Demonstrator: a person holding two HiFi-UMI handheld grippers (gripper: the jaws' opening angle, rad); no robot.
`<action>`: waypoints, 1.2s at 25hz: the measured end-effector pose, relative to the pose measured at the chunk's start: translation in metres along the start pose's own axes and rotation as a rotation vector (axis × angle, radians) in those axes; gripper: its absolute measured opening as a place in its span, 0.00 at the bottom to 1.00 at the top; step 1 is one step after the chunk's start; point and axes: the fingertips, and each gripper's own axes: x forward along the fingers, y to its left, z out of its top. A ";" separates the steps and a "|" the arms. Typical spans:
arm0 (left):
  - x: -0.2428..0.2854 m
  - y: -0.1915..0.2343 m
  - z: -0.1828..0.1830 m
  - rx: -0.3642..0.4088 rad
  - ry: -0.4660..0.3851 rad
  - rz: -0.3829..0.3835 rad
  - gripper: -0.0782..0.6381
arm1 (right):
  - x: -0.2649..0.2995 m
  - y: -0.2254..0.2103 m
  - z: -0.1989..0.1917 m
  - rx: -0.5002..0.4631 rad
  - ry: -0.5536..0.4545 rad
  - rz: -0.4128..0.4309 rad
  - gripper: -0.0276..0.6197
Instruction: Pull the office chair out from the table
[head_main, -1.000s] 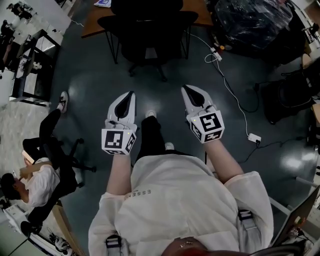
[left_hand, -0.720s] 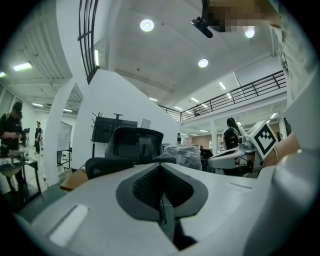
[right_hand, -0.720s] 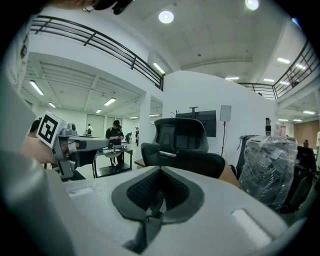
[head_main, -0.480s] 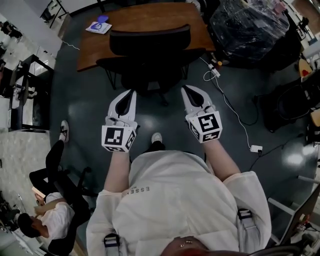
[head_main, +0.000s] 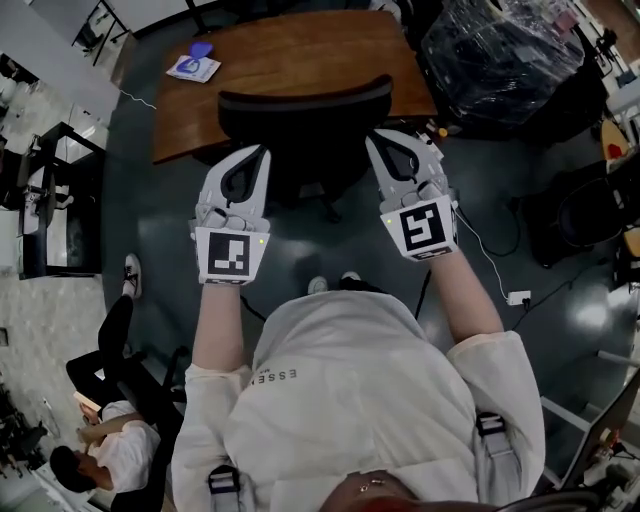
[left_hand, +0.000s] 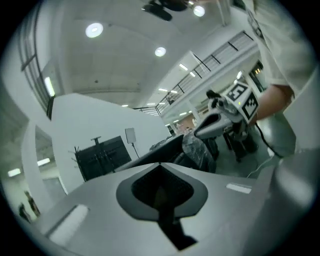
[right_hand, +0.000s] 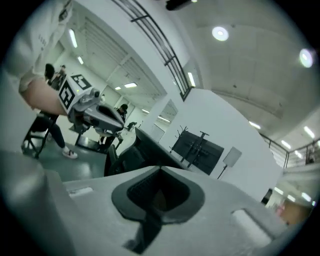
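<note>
The black office chair stands tucked against the brown wooden table, its curved backrest toward me. My left gripper is shut and empty, with its tip just short of the backrest's left end. My right gripper is also shut and empty, its tip at the backrest's right end; I cannot tell whether it touches. In the left gripper view the shut jaws point level into the room, with the right gripper beside them. The right gripper view shows its shut jaws, the left gripper and the dark chair.
A large plastic-wrapped bundle stands right of the table. A white cable with a power strip runs along the floor at right. Another black chair is at far right, a metal rack at left, a seated person lower left.
I have walked toward the table; chair and table now lie much nearer. Both grippers moved forward and up to the backrest and rolled flatter. Both stayed shut.
</note>
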 end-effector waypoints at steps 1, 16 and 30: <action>0.005 0.006 0.007 0.095 0.020 0.007 0.13 | 0.005 -0.007 0.008 -0.073 0.001 0.003 0.03; 0.052 0.026 0.003 0.618 0.265 -0.219 0.44 | 0.088 0.007 -0.003 -0.623 0.171 0.337 0.35; 0.082 0.022 -0.030 0.732 0.365 -0.335 0.31 | 0.095 0.011 -0.015 -0.737 0.269 0.428 0.11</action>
